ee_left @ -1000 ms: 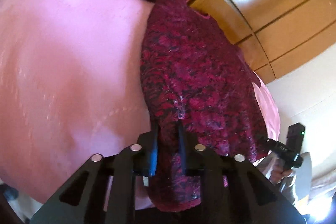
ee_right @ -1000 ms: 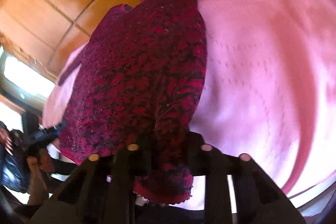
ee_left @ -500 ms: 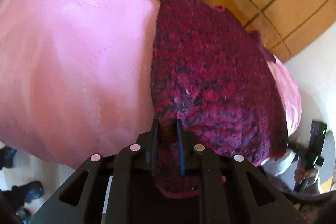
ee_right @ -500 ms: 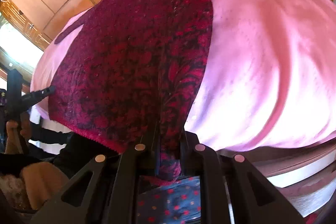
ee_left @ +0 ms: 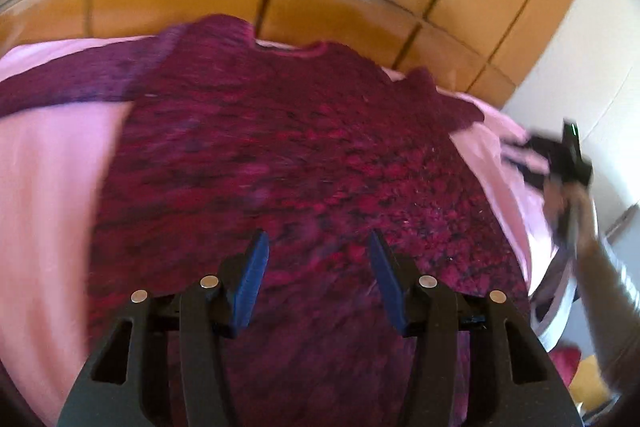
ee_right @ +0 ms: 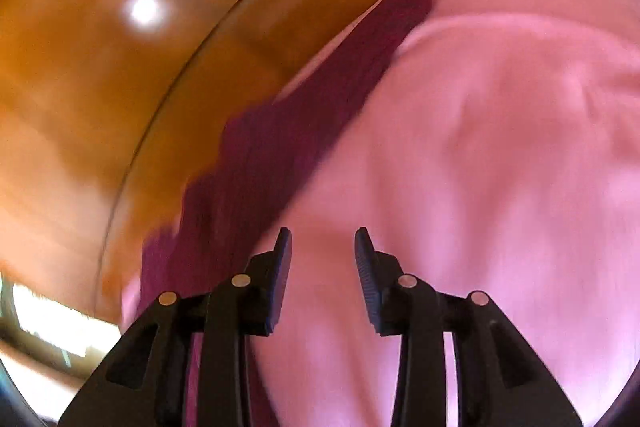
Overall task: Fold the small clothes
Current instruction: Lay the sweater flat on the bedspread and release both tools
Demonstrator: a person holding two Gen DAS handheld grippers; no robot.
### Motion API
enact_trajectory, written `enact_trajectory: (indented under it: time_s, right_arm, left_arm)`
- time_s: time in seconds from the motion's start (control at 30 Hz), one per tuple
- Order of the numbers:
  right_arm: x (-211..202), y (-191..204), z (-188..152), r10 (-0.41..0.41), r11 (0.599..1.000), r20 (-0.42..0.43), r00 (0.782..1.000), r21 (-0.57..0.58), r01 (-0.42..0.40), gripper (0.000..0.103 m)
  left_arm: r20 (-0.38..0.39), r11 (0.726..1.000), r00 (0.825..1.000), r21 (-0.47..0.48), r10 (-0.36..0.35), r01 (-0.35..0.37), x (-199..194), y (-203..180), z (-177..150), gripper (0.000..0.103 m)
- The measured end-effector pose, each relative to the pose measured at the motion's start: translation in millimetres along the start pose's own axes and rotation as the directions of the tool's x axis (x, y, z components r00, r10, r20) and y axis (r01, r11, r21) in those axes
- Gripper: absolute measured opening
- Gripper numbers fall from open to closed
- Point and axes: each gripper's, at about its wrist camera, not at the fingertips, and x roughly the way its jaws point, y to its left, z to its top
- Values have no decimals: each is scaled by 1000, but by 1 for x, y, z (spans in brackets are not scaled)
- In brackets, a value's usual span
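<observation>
Left wrist view shows the left gripper (ee_left: 316, 247) opening, fingers released above the dark red knitted sweater (ee_left: 280, 155) lying flat on the pink sheet (ee_left: 48, 187), while the right gripper (ee_right: 322, 247) opens empty beside its sleeve (ee_right: 304, 115), likely ready for folding.

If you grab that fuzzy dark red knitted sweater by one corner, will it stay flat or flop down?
The fuzzy dark red knitted sweater would probably flop: it lies limp, following the pink bedsheet beneath. Its thick, chunky knit suggests some weight, so it would likely hang and stretch a little. The rough yarn looks grippy, not slippery.
</observation>
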Motion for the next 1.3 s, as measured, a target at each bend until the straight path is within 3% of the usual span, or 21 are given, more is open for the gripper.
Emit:
enact_trajectory:
  time_s: [0.13,0.37,0.4,0.43,0.47,0.57,0.67,0.77,0.8,0.9,0.97,1.0,1.03,1.07,1.13,1.2,1.3]
  right_arm:
    - [48,-8,57,-56,993,30,998,106,53,36]
    - [107,-24,123,-159,971,63,985,189,145,35]
    - [111,-26,129,-167,972,60,984,175,154,29]
    - [116,-20,132,-206,971,56,977,138,196,14]
    - [117,-14,131,-234,968,61,970,111,226,13]
    - [79,15,117,-281,956,180,943,-29,291,10]
    - [27,28,89,-357,913,318,878,-82,400,9]
    - [4,10,62,-459,864,340,821,-47,502,9]
    - [6,0,55,-484,855,313,817,-30,518,9]
    - [21,-36,37,-512,856,202,835,42,515,10]
    - [26,-36,35,-488,872,207,848,67,486,17]
    - [22,-35,35,-478,878,208,853,77,473,31]
    - [17,-34,34,-469,883,209,858,86,462,54]
    - [0,-34,29,-475,880,232,849,96,466,61]
    - [-15,-23,24,-490,870,271,828,96,483,63]
    - [-25,-1,12,-457,884,289,841,41,466,67]
    - [-34,43,-15,-337,921,282,898,-101,377,73]
  left_arm:
    - [-57,1000,998,-8,-21,21,29,-6,-2,51]
    - [-54,999,998,-38,-42,40,32,-5,-3,58]
    - [-54,998,998,-41,-42,40,33,-6,-4,58]
    - [-55,998,998,-43,-41,39,33,-7,-4,58]
    - [-55,998,998,-42,-40,38,33,-7,-4,58]
    - [-55,998,998,-54,-44,41,33,-7,-4,58]
    - [-54,996,997,-72,-55,51,31,-3,-5,58]
    - [-51,994,996,-88,-74,69,31,0,-6,58]
    - [-50,994,996,-88,-75,70,31,1,-7,58]
    - [-45,994,996,-87,-71,67,30,0,-7,58]
    - [-41,995,997,-82,-69,65,23,0,-4,58]
    - [-22,994,997,-87,-68,66,16,4,-1,58]
    - [5,992,998,-104,-68,68,7,11,2,58]
    - [38,987,997,-144,-70,75,-4,23,5,58]
    - [88,970,995,-235,-39,59,-21,54,11,58]
    - [108,959,993,-285,37,-5,-31,84,17,58]
    - [125,916,980,-391,155,-95,-45,143,28,58]
